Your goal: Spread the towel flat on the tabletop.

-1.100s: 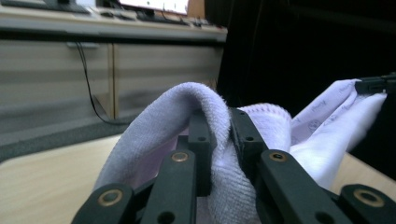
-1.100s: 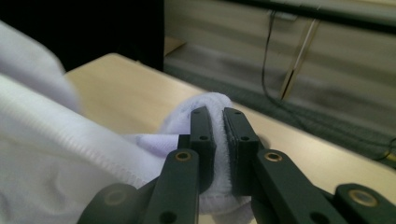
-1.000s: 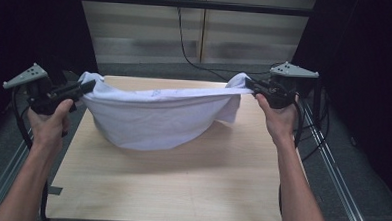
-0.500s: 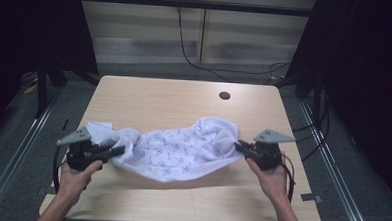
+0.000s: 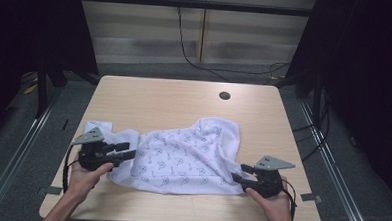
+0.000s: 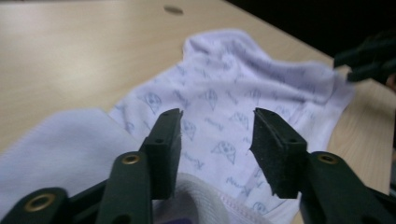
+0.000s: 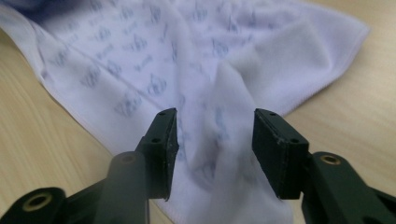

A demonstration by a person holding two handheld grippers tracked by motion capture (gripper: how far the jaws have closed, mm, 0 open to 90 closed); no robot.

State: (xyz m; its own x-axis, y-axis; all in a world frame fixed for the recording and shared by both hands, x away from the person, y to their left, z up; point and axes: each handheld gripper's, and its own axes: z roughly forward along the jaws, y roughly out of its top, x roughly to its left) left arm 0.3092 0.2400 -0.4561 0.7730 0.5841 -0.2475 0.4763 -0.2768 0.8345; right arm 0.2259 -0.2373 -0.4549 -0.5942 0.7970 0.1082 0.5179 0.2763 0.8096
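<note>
High view: my left tongs (image 5: 123, 153) and right tongs (image 5: 239, 174), just opening, stand apart, white blue-printed cloth (image 5: 182, 155) unclamped between them on the light wooden tabletop (image 5: 159, 99).

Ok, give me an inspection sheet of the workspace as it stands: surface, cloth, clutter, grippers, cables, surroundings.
Surface: wooden table, one round hole near the far edge.
Job's things: white patterned cloth lying rumpled on the near half.
Clutter: nothing seen.
Grippers: left gripper and right gripper at the cloth's two ends; fingers have just been opening, apart, not pressing the cloth.
Cables: black cable hangs down the back wall.
Surroundings: dark curtains both sides, grey floor.
</note>
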